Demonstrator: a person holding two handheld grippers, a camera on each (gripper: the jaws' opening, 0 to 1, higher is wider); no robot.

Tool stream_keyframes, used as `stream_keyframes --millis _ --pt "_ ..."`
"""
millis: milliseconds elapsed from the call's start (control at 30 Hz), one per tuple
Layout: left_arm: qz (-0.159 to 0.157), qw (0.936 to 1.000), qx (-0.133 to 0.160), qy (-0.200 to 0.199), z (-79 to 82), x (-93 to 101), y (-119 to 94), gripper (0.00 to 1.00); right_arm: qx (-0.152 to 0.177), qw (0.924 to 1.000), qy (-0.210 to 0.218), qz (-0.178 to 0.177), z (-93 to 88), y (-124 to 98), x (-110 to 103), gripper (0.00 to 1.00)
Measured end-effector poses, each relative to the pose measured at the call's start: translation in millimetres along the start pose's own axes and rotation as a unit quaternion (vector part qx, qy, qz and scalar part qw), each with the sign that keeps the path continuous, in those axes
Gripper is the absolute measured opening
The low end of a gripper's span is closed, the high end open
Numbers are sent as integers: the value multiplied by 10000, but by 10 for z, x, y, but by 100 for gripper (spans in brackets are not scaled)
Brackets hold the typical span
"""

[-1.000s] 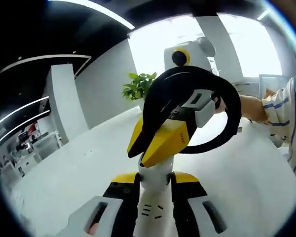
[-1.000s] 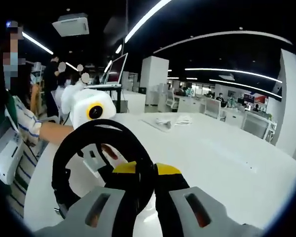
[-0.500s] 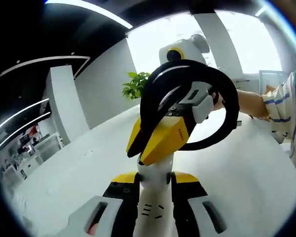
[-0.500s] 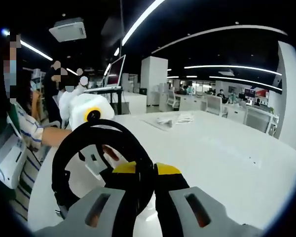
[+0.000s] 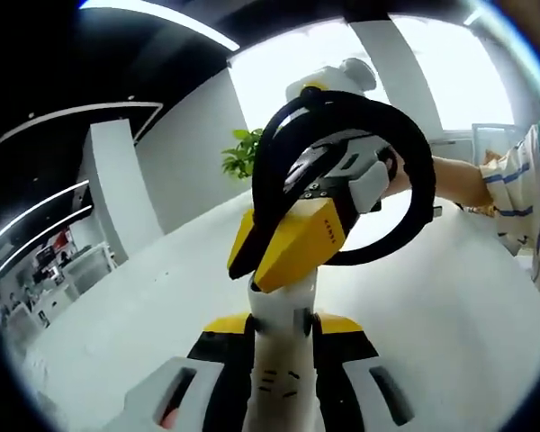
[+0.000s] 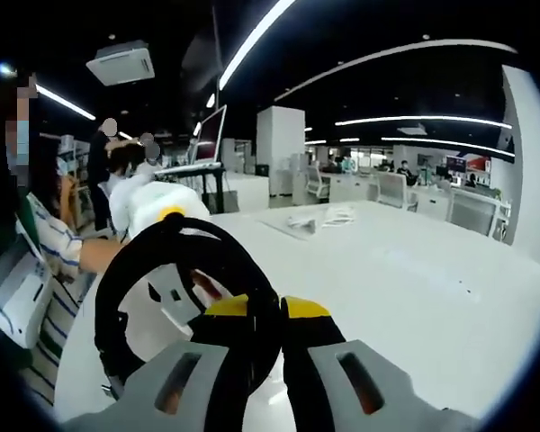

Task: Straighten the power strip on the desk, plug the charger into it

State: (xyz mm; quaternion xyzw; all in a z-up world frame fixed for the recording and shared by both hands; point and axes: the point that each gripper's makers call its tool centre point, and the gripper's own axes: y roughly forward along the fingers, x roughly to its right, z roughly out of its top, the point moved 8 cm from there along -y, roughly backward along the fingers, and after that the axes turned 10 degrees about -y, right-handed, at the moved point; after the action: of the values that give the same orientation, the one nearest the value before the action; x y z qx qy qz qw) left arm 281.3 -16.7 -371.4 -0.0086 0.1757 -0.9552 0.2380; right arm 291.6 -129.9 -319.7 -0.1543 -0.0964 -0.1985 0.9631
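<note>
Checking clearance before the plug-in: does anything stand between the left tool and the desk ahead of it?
Yes. The right tool hangs directly ahead of the left tool, its yellow tips at the top of a white object between the left tool's jaws, blocking much of the desk.

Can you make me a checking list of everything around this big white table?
Surface: white table, mostly bare.
Job's things: a white bar stands between the left gripper jaws; it may be the power strip, cannot tell.
Clutter: small white items far off on the table.
Grippers: the left jaws sit close on both sides of the white bar. The right gripper points its yellow jaws down at the bar's top; grip unclear.
Cables: nothing seen.
Surroundings: potted plant by a bright window, monitor on a stand, striped sleeve of the person, open office with desks behind.
</note>
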Motion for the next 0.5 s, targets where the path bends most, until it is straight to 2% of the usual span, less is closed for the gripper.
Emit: stream_keyframes --millis 100,367,433,500 --pt "-28 10000 13 -77 1 8 10 25 89 9998 180 37 -33 -26 27 10" --pt "37 10000 -63 65 3 21 37 25 327 9986 405 106 -93 -74 50 10" --pt "42 9999 -74 66 -14 8 37 25 248 9990 371 77 -60 -36 39 10" --pt "-51 9999 -9 -114 -37 -11 18 25 77 9999 112 8 -23 3 -3 10"
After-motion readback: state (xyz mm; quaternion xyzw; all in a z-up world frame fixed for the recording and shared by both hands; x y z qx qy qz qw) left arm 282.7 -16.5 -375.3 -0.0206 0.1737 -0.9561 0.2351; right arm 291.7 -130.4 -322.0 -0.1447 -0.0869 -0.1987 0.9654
